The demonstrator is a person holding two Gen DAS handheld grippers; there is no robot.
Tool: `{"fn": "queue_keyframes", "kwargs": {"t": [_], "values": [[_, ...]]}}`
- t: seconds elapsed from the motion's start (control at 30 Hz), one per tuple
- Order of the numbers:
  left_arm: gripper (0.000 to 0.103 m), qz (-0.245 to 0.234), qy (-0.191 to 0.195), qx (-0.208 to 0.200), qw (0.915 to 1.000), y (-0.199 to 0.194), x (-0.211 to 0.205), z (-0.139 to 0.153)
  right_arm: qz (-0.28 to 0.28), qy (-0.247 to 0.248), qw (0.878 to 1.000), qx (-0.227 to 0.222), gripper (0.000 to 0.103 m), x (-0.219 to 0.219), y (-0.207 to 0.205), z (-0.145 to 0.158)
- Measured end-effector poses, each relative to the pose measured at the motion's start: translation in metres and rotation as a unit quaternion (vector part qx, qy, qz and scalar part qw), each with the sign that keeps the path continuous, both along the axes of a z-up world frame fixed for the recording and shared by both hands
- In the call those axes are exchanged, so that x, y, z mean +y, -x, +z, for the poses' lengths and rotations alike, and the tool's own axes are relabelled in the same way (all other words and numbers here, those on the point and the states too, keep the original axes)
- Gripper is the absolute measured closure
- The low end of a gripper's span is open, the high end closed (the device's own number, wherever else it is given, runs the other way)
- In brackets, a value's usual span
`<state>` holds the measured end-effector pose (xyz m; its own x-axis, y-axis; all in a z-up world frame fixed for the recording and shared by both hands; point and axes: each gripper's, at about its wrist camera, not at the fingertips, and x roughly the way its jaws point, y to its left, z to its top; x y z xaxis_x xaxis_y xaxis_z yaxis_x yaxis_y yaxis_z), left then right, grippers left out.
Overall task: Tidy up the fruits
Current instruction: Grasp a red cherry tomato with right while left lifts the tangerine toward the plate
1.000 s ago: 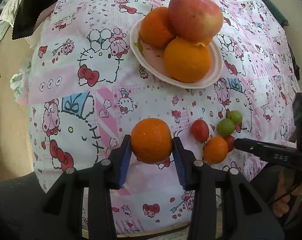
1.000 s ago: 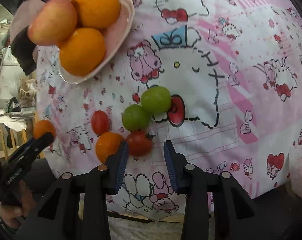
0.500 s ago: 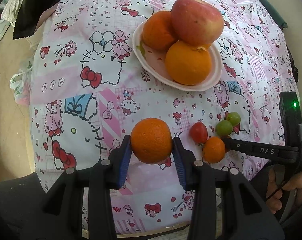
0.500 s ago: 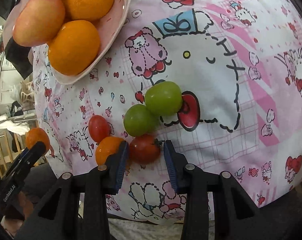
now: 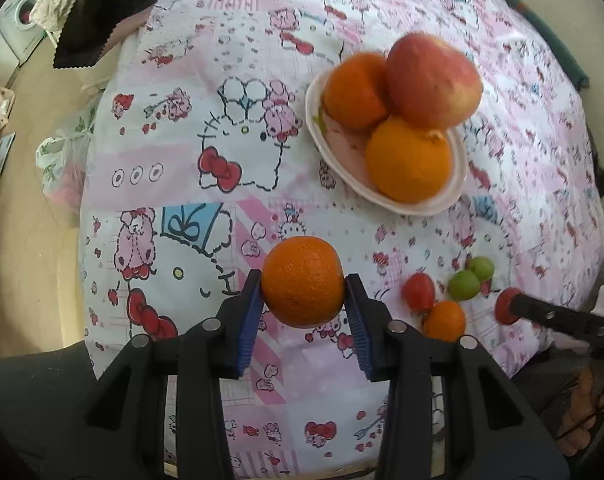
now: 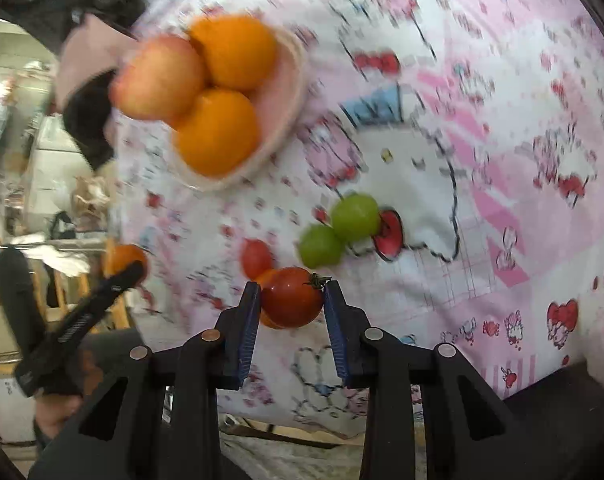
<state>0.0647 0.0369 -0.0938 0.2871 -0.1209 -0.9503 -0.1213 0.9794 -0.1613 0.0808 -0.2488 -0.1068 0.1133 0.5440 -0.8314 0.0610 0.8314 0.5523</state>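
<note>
My left gripper (image 5: 303,300) is shut on an orange (image 5: 302,282), held above the cartoon-print cloth. My right gripper (image 6: 290,300) is shut on a dark red cherry tomato (image 6: 292,297), lifted off the cloth; the same tomato (image 5: 506,306) shows at its tip in the left wrist view. A pink plate (image 5: 457,160) holds two oranges and an apple (image 5: 433,80). On the cloth lie a red tomato (image 5: 418,291), a small orange fruit (image 5: 445,320) and two green fruits (image 5: 465,285).
The table's near edge runs just under both grippers. A black cloth (image 5: 102,12) lies at the far left corner. A plastic bag (image 5: 60,168) sits on the floor to the left. A hand (image 5: 589,404) holds the right gripper's handle.
My right gripper closed on the dark red tomato and lifted it off the cloth. The left gripper kept still with its orange.
</note>
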Motion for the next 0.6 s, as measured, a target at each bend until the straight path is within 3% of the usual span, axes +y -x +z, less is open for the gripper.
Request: {"fn": "queue_keyframes", "kwargs": {"t": [0.2,0.4,0.6], "values": [[0.067,-0.024,-0.004,-0.057,0.9981,-0.01,-0.006,0.028,-0.017,-0.034,0.997,-0.064,0.069,-0.003,-0.021,0.034],[0.067,-0.045,-0.013,-0.069,0.9965,-0.045,-0.009,0.036,-0.006,-0.019,0.997,-0.079,0.069,0.001,-0.058,0.039],[0.067,-0.084,-0.034,-0.059,0.9941,-0.075,-0.021,0.017,0.024,0.01,0.996,-0.088,0.069,0.017,-0.088,0.027]]}}
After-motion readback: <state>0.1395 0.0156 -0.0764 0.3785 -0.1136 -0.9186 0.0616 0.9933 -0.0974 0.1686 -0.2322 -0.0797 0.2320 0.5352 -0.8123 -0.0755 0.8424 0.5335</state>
